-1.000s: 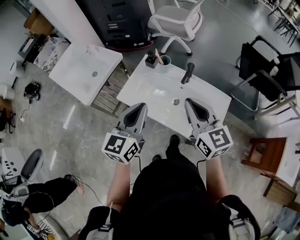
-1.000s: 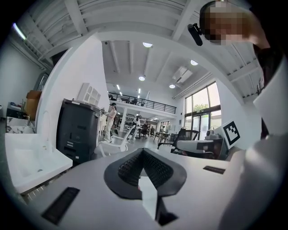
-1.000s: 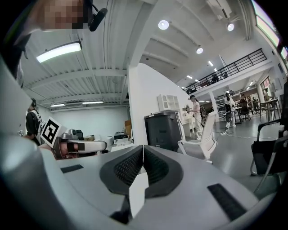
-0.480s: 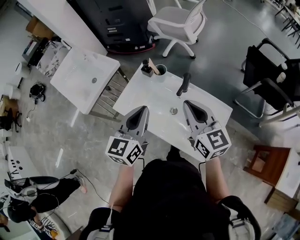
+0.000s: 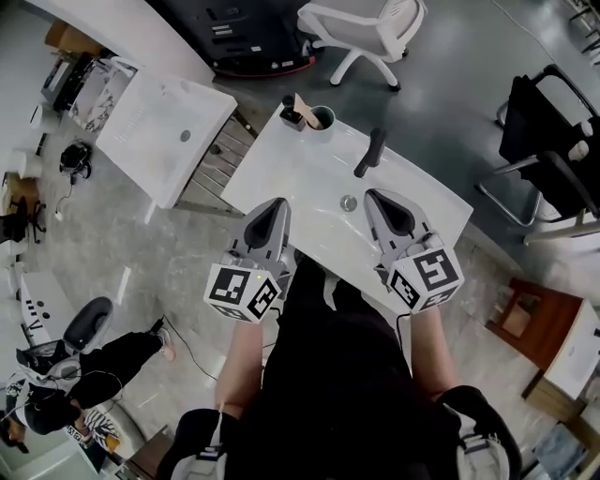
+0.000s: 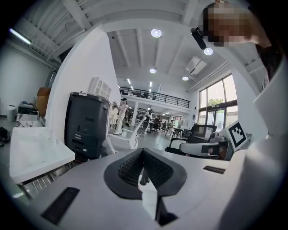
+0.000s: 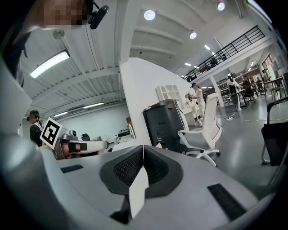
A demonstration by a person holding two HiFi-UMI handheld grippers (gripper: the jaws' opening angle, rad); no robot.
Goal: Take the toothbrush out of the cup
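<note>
A pale cup [image 5: 322,119] stands on the far left corner of the white washbasin [image 5: 300,169], with a tan-handled toothbrush [image 5: 305,106] leaning out of it. A small black bottle [image 5: 290,114] is beside the cup. My left gripper [image 5: 276,206] is over the basin's near edge, shut and empty, far short of the cup. Its pads meet in the left gripper view [image 6: 143,152]. My right gripper [image 5: 380,199] is level with it near the drain [image 5: 348,202], also shut with nothing held [image 7: 143,148].
A black faucet [image 5: 371,151] rises at the basin's back. A second white basin [image 5: 164,131] stands at the left over a metal rack. A white office chair [image 5: 366,23] and a black cabinet [image 5: 246,37] stand beyond. Black chairs [image 5: 553,141] stand at the right. A person [image 5: 75,380] sits low on the left.
Both grippers have advanced toward the basin and sunk a little, and their tips now reach over its near edge. Both stay shut. The cup has not moved.
</note>
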